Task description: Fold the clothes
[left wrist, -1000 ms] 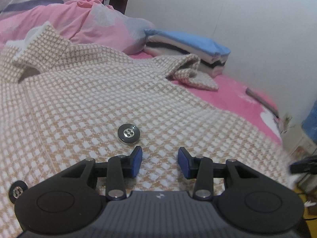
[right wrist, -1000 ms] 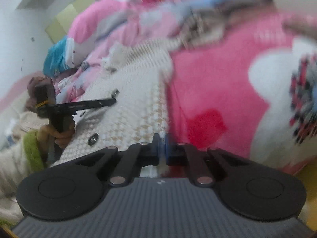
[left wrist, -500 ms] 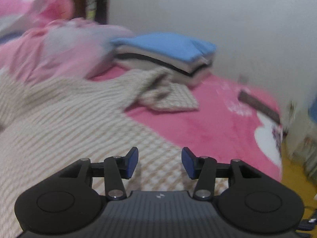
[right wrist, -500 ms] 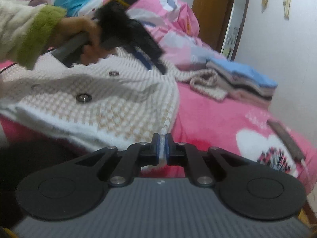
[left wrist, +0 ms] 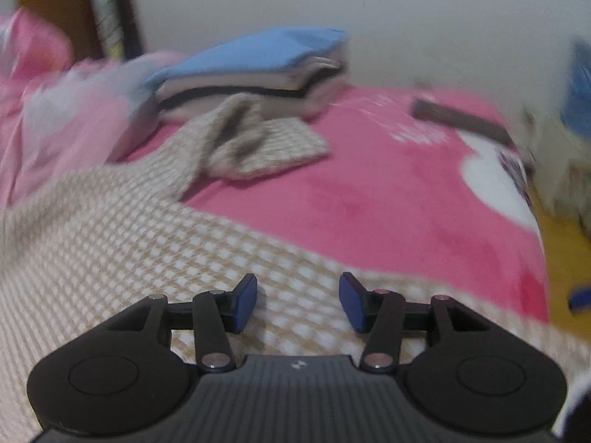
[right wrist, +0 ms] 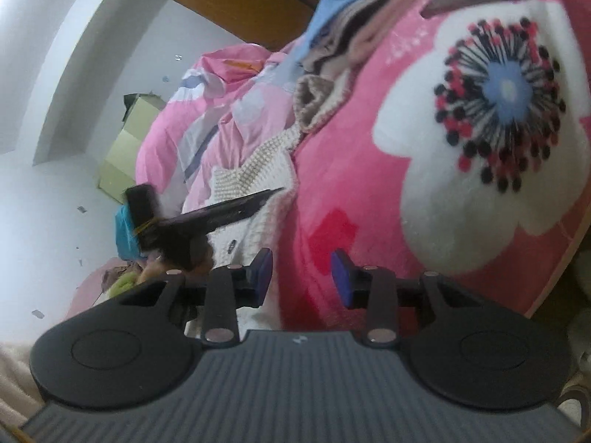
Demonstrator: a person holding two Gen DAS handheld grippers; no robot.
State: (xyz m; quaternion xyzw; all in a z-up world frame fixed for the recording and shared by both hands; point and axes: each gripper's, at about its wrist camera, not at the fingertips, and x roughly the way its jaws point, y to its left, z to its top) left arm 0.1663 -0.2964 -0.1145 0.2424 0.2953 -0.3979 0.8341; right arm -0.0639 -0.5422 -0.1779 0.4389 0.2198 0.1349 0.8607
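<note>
1. The coat (left wrist: pixel 110 251), a beige-and-white checked knit, lies spread on the bed (left wrist: pixel 388 199). One sleeve (left wrist: pixel 258 144) is bunched at the far side, just in front of a stack (left wrist: pixel 258 70) of already folded clothes.
2. The left hand-held gripper (left wrist: pixel 297 302) hovers low over the coat's near edge. Its jaws stand apart with nothing between them; whether the pads touch the cloth cannot be told.
3. The right hand-held gripper (right wrist: pixel 301 277) is tilted sideways above the pink blanket, beside the coat's edge (right wrist: pixel 266 217). Its jaws are also apart and empty.
4. Judged from this, the step in hand is the reach: both grippers look set to take hold of the coat for its first fold, which is not yet made.
5. The next move probably calls for each gripper to come down on the hem or side edge and close on the cloth only.
6. The bunched sleeve likely needs straightening first, since a fold over it would leave a lump.
</note>
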